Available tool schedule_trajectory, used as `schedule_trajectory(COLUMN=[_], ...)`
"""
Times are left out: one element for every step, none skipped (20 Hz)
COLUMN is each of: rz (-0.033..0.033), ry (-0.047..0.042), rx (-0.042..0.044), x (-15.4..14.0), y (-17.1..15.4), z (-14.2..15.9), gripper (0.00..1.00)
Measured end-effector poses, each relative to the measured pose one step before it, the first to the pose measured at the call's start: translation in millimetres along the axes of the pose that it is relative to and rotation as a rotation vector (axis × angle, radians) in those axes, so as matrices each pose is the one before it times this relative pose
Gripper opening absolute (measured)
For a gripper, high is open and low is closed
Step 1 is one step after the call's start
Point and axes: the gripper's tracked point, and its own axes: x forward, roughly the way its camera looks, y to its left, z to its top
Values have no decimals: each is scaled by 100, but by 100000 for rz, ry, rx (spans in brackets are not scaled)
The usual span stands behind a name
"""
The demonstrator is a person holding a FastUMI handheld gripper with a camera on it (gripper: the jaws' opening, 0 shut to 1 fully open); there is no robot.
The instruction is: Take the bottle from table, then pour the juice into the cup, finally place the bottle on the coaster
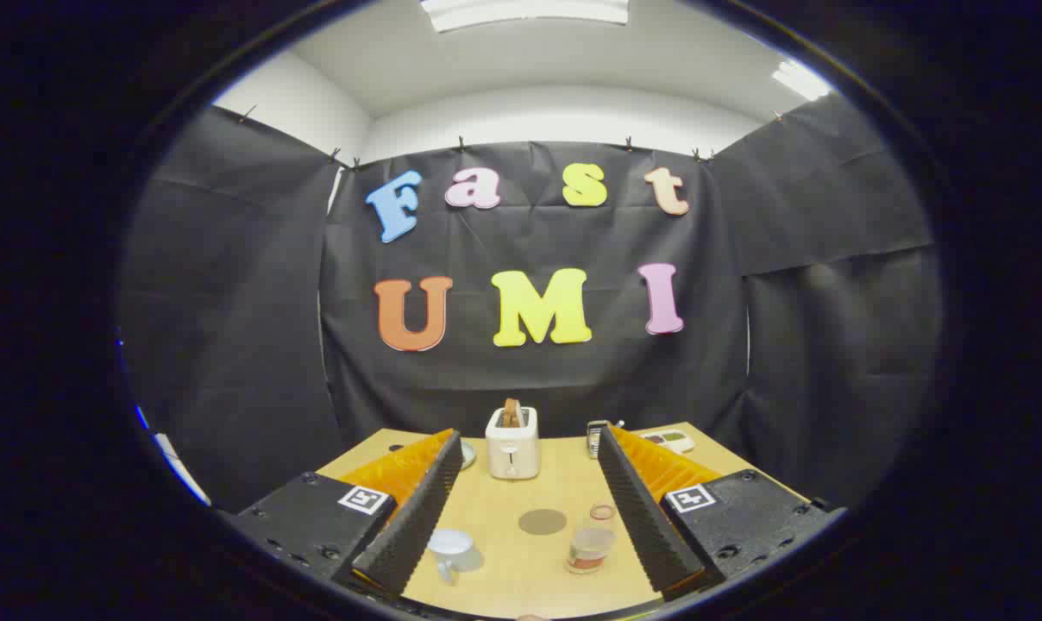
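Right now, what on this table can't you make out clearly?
- Bottle: seen from above between the open jaws, so its juice level is hidden.
- Cup: partly behind the left finger; contents unclear.
- Item behind the right finger's tip: mostly hidden.
- Tray at the far edge: too small to identify.
- Toaster: what sticks out the top is too small to name.

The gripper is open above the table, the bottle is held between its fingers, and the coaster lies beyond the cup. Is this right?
Not quite. In the gripper view the gripper is open above the table, but it holds nothing: the bottle stands on the table between the fingers, untouched. The coaster does lie beyond the cup.
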Motion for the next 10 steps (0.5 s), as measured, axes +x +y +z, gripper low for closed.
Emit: schedule_trajectory(rz=[129,240,174,-453,-83,59,-12,334,141,58], ry=[-237,-505,-485,-380,-202,6,-33,101,-67,-328], rx=[-408,-281,-626,-789,-523,-169,14,339,182,168], x=[-85,-76,-98,-140,-61,-10,-26,-3,-71,-141], y=[6,93,110,-19,-47,93,44,71,100,-37], z=[171,128,279,-68,95,-143,14,-61,39,85], gripper=[100,100,100,100,100,100,100,100,100,100])
